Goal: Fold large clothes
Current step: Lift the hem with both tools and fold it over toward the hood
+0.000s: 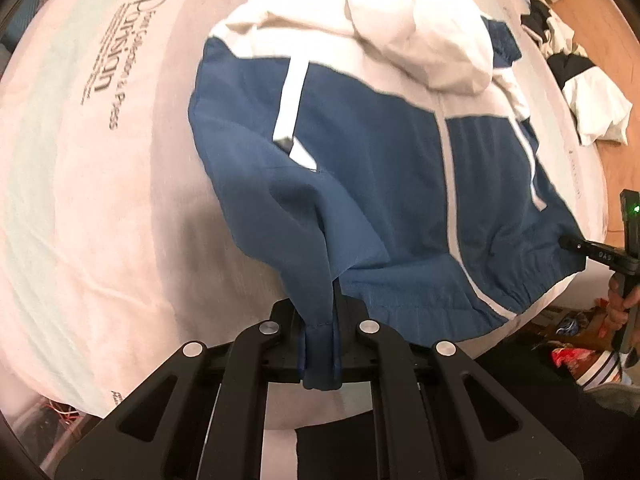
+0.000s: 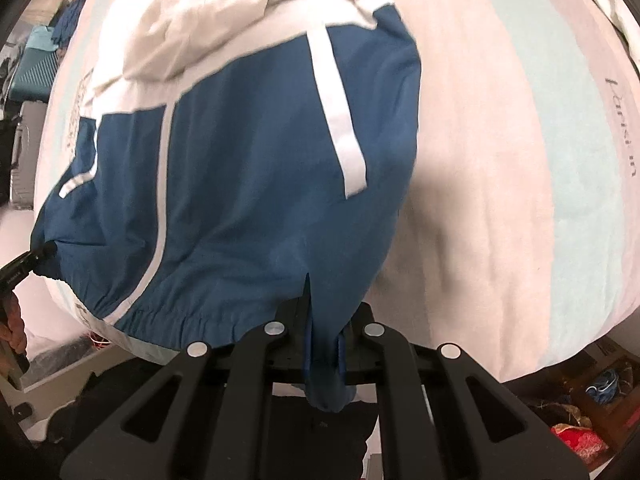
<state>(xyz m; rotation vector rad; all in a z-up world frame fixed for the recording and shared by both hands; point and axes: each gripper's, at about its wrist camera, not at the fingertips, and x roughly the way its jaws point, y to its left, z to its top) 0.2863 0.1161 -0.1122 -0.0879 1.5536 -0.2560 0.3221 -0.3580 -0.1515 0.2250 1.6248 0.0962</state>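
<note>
A blue and white hooded jacket (image 1: 372, 152) lies on the bed, hem toward me, white hood (image 1: 420, 28) at the far end. My left gripper (image 1: 320, 344) is shut on the blue hem at the jacket's left corner. My right gripper (image 2: 324, 356) is shut on the blue hem at the jacket's (image 2: 248, 152) right corner. In the left wrist view the right gripper (image 1: 568, 245) shows at the far right, touching the hem. In the right wrist view the left gripper (image 2: 44, 250) shows at the far left on the hem.
The bed has a pale pink and mint striped cover (image 1: 80, 184) with printed lettering (image 1: 132, 52). A pile of black and white clothes (image 1: 576, 68) lies at the bed's far right. Clutter (image 2: 584, 428) sits on the floor beside the bed.
</note>
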